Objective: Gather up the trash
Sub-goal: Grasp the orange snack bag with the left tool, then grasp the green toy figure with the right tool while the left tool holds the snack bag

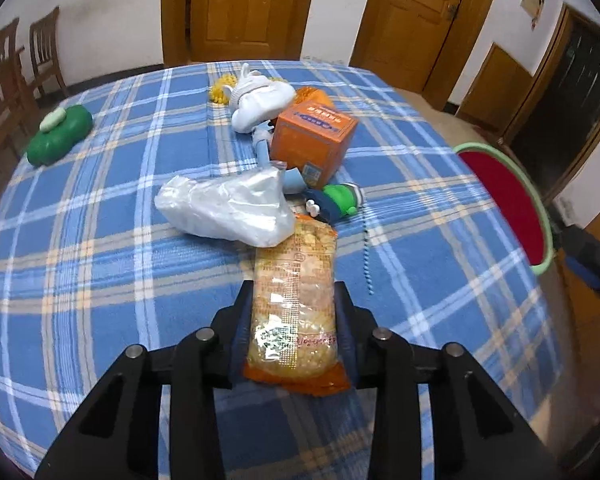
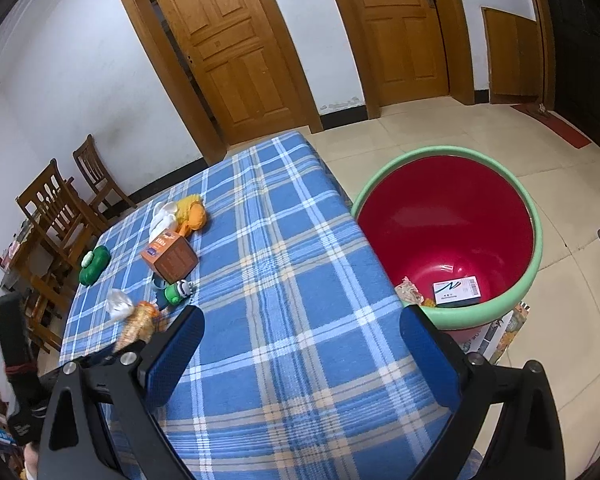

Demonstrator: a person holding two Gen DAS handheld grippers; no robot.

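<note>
My left gripper is shut on an orange snack packet and holds it over the blue plaid table; the packet also shows in the right wrist view. A crumpled clear plastic bag lies just beyond it. An orange box stands behind. My right gripper is open and empty above the table's right edge. A red bin with a green rim stands on the floor beside the table, holding a small white box and a wrapper.
A white shoe, a yellow toy, a green toy, a bead string and a green case lie on the table. Wooden chairs stand at the left. Two doors are behind.
</note>
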